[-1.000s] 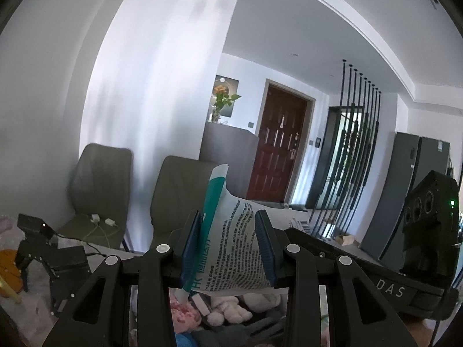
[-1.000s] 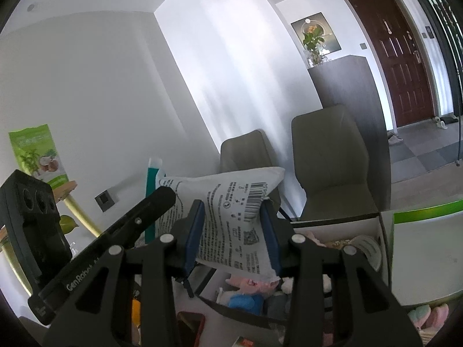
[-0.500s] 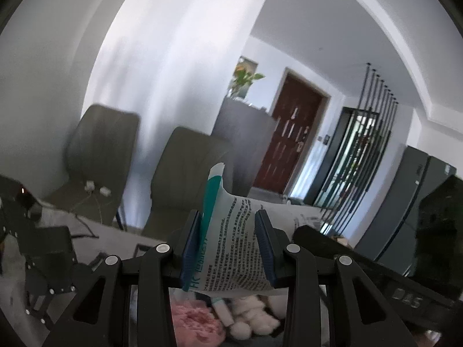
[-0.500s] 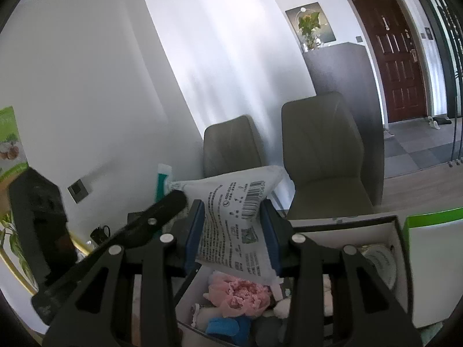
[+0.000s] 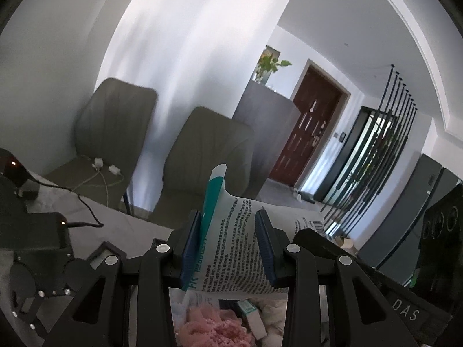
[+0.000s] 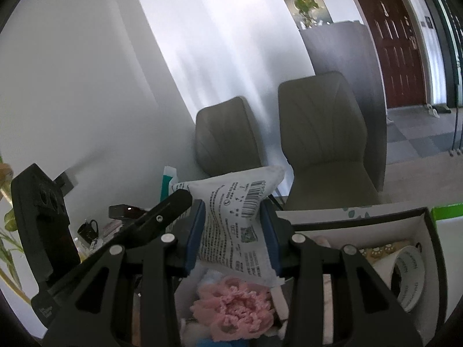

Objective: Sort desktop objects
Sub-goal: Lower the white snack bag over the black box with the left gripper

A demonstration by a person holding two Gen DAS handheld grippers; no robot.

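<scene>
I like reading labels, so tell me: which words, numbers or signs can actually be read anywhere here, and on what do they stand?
"DAS": white letters on the black arm of the right claw, seen from the left wrist.
White-and-teal printed plastic pouch: dense print, a barcode and a square code, all too small to read.
White tape roll in the white cardboard box: grey lettering, too blurred.
Left claw, seen from the right wrist: small pale lettering, unreadable.

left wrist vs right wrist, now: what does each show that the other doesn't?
Left wrist only: black device with cable, white chargers on a chair seat, the slatted screen.
Right wrist only: white box holding a tape roll, black mug.
Both: the printed white pouch clamped at either end by both grippers, pink crochet flower below, two grey chairs, brown door.
</scene>
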